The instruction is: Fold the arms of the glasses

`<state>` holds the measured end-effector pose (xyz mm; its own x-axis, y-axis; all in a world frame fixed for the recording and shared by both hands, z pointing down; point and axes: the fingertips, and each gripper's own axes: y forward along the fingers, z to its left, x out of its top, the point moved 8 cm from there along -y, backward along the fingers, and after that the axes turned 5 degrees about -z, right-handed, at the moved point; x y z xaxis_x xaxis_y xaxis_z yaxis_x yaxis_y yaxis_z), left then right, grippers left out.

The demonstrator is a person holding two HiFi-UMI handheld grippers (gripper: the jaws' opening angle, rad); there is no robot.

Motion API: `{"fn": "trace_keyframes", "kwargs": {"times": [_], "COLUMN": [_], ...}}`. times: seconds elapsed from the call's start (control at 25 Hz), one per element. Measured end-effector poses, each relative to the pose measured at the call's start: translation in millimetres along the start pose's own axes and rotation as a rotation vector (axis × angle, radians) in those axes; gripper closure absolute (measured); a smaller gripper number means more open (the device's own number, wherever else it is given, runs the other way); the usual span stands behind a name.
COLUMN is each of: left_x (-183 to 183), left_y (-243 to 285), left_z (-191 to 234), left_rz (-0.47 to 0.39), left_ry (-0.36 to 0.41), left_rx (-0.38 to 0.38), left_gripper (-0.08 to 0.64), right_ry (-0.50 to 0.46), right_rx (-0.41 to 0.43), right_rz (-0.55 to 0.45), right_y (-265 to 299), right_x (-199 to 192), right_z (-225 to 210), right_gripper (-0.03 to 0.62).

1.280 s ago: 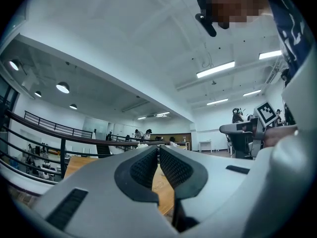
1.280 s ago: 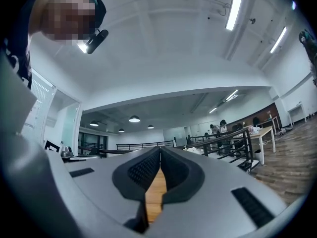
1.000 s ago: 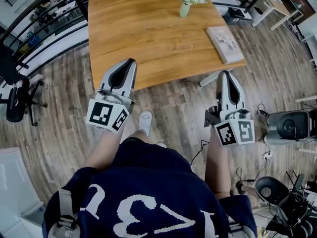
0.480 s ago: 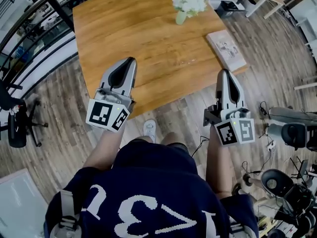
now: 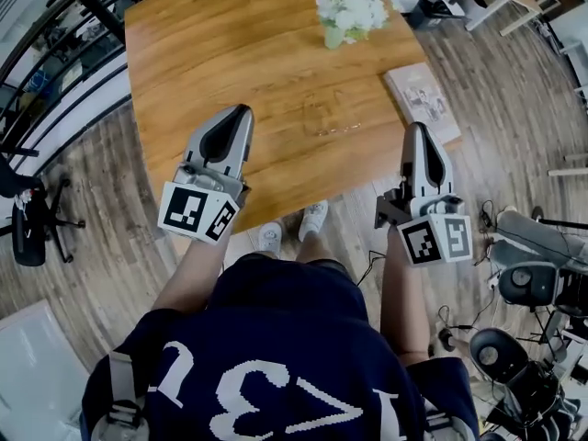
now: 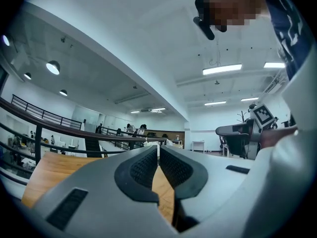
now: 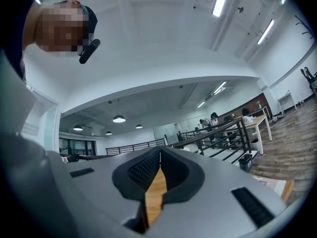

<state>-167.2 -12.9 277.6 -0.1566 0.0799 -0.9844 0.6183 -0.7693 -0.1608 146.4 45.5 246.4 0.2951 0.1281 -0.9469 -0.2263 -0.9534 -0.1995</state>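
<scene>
A wooden table (image 5: 211, 53) carried a vase of white flowers (image 5: 349, 9) near its far edge, a book (image 5: 423, 99) at its right edge, and clear glasses (image 5: 329, 118) between them.

The glasses (image 5: 327, 116) lie on the table (image 5: 207, 53), near its middle. The flowers (image 5: 351, 9) stand behind them. The book (image 5: 422, 100) lies to their right, at the table's edge. The left gripper (image 5: 239, 111) and the right gripper (image 5: 415, 129) hang over the near edge, well apart.

The glasses (image 5: 328, 118) are showing only as a faint outline on the table (image 5: 230, 53), whose far edge is running out of the head view.
</scene>
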Motion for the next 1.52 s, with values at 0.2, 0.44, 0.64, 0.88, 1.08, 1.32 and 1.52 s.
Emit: {"fn": "trace_keyframes", "kwargs": {"times": [0.2, 0.44, 0.64, 0.88, 1.08, 1.32, 1.52], "left_x": [-0.8, -8.6, -25.8, -42.8, -65.3, -92.1, -105.6], "left_y": [43.4, 84.5, 96.0, 108.2, 117.8, 123.4, 123.8], "left_z": [-0.3, -4.3, -7.3, 5.1, 15.4, 23.4, 26.4], "left_rz": [-0.013, -0.023, 0.011, 0.056, 0.106, 0.152, 0.182], "left_ry": [0.022, 0.033, 0.019, -0.02, -0.065, -0.111, -0.126], "left_rx": [0.065, 0.13, 0.15, 0.103, 0.043, -0.016, -0.047], "left_gripper": [0.534, 0.534, 0.534, 0.534, 0.534, 0.534, 0.534], "right_ry": [0.014, 0.029, 0.043, 0.08, 0.16, 0.397, 0.602], "right_rx": [0.092, 0.165, 0.164, 0.113, 0.075, -0.025, -0.116], "right_rz": [-0.006, 0.021, 0.053, 0.115, 0.184, 0.339, 0.473], "right_y": [51.3, 96.5, 107.2, 111.5, 109.1, 90.8, 63.1], "right_x": [9.3, 7.6, -7.5, -33.7, -68.6, -146.9, -215.9], "right_z": [-39.2, -83.6, -105.5, -103.9, -98.6, -98.3, -99.1], "right_gripper": [0.566, 0.566, 0.566, 0.566, 0.566, 0.565, 0.563]}}
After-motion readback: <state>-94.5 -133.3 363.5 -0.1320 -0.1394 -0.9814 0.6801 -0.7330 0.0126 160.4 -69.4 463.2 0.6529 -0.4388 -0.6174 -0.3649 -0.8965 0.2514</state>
